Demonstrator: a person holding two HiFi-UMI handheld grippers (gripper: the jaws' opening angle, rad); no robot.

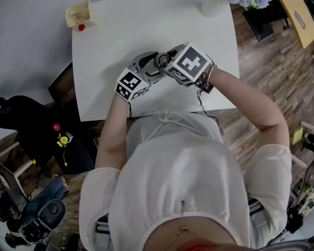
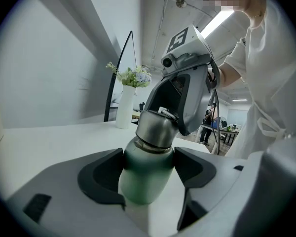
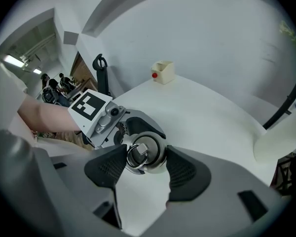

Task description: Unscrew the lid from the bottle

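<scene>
Left tool (image 2: pixel 148 173) clamped on the green bottle (image 2: pixel 144 184), right tool (image 3: pixel 142 164) pinching the steel lid (image 3: pixel 146 154). Still seated on the neck; unscrewing apparently unfinished.

wear: loose white top (image 1: pixel 183 177), elbow sleeves, drawstring bow (image 1: pixel 165 120) | left gripper (image 2: pixel 148 169): grey shell, dark pads (image 2: pixel 101 174), black-and-white marker cube (image 1: pixel 131 84) | right gripper (image 3: pixel 140 164): same grey build, marker cube, black cable (image 1: pixel 203 102)

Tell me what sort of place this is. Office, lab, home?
Most likely an open-plan office or lab workspace, not a home: a plain white table with a vase of flowers, long ceiling strip lights, and people standing in a large open room behind.
</scene>
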